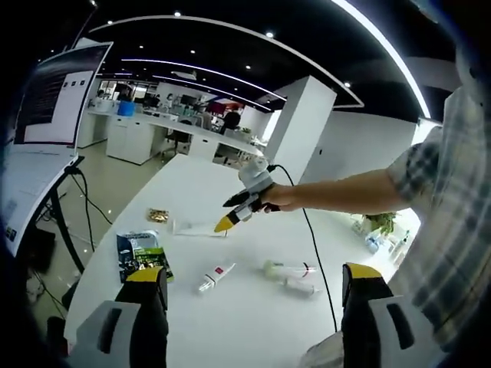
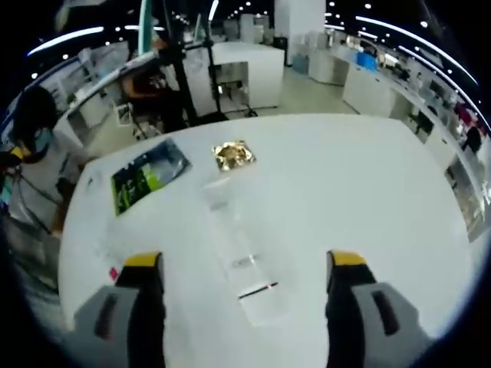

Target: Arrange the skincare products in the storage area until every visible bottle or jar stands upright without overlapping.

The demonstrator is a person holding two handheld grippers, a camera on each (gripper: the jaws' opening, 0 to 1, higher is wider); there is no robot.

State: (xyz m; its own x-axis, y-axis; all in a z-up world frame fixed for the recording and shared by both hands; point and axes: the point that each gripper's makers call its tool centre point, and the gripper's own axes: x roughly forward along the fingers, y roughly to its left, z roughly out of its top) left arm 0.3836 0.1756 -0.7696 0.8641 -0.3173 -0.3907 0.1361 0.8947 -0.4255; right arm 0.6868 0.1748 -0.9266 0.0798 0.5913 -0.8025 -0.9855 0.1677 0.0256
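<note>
the right gripper, jaws wide and empty, hovers over a clear tube lying flat toward 12 o'clock; it could roll or squirt out if pinched off-centre; the left gripper is open too.

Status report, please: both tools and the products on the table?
Left tool open, empty. Right tool open, above a clear tube lying flat. Small white tube also flat on white table. Nothing blocking.

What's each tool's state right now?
Left tool: open, empty.
Right tool: open, empty, above a white tube lying on the table.
</note>
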